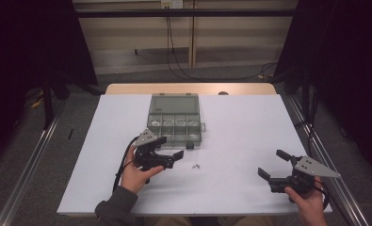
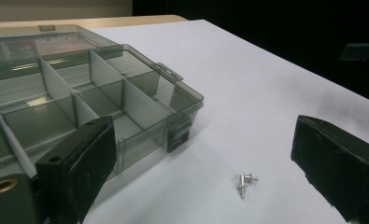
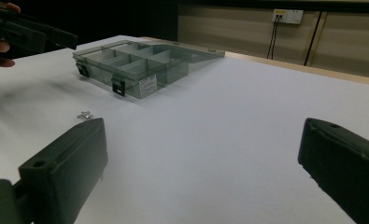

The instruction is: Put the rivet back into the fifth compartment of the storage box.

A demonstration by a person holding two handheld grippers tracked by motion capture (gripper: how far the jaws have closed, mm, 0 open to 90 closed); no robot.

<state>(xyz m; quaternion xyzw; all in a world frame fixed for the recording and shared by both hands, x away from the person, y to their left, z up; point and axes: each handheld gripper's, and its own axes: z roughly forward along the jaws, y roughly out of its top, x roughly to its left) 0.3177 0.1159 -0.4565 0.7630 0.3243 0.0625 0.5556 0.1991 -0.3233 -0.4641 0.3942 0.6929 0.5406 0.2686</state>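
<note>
From the high view we see the left tool (image 1: pixel 167 149) held just above the table (image 1: pixel 249 141), near the box's near-left corner, its jaws spread with nothing between them. The screws (image 1: pixel 196 165) lie just right of it, slightly nearer to us, apart from both tool and box (image 1: pixel 175 121). The right tool (image 1: pixel 274 165) sits far off by the table's near-right corner, jaws also wide and empty. Broad bare table runs between the two tools and to the right of the box; the box stands near the far edge, lid laid back.

In the left tool's view we look along its jaws: the screws (image 2: pixel 245 181) rest on the table between them, closer to the right jaw, touching neither. The box (image 2: pixel 102 102) is at left, its corner latch just beyond the left jaw. The screws are small, bright and silvery, a little cluster; the box is smoky clear plastic with dividers.

In the right tool's view the screws (image 3: pixel 84 114) lie just beyond its left jaw, the box (image 3: pixel 140 65) farther back, and the left tool (image 3: pixel 23 35) at far left. Open table fills the gap between the jaws.
</note>
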